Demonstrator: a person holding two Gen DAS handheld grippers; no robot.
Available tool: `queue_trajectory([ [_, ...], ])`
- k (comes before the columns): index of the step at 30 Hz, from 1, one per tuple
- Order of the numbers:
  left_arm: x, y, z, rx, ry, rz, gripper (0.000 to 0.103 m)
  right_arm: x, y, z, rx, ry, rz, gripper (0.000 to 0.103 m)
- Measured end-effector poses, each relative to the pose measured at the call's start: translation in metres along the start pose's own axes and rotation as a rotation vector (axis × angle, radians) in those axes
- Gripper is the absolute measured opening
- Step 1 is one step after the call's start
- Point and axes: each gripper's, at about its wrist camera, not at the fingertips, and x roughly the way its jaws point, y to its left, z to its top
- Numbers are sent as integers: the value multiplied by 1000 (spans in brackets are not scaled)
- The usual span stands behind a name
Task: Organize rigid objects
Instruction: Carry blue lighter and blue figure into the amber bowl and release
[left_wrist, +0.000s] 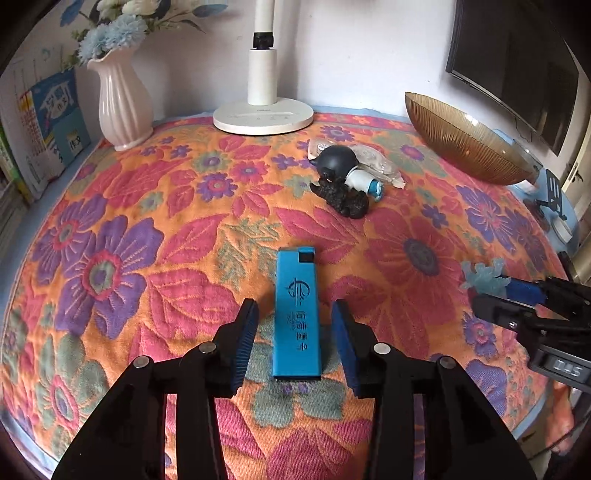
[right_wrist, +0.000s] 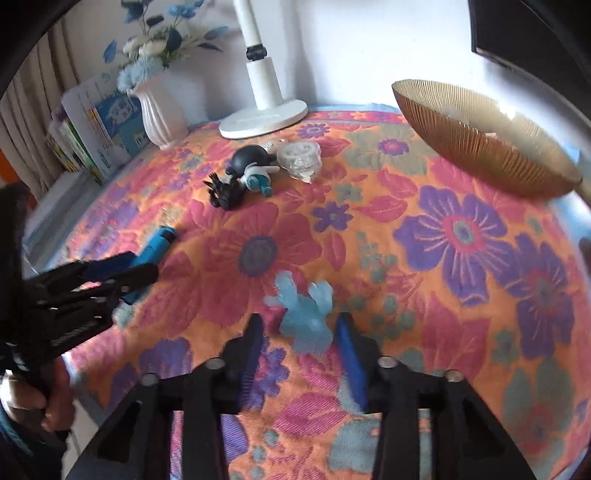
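Lighter (left_wrist: 297, 314) lies flat between left gripper's (left_wrist: 295, 317) parted jaws, untouched.

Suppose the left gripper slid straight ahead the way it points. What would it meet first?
Nothing blocks it at once: the flat blue rectangular box already lies between the open left gripper pads. Beyond the box, probably the small knobbly black figurine, though depth is unclear.

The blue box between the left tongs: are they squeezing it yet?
Apart. In the left wrist view the left tongs straddle the blue box, with flowered cloth visible in a gap on each side.
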Motion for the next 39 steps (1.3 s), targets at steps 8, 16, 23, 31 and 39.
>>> queue_trajectory([
  [8,-3,-3,5,-12,-25,-46,21,-12,12,3,-6,-63,-40,25],
  [16,-55,-36,50,62,-185,-114,21,-74,-3,33,-7,-226,-82,25],
  [23,-68,-92,152,111,-278,-225,21,-144,-78,99,112,-375,-276,25],
  [31,3,-167,221,102,-165,-354,21,-114,-170,141,338,-238,-327,25],
  [39,58,-195,214,125,-84,-366,22,-59,-194,139,370,-130,-351,25],
])
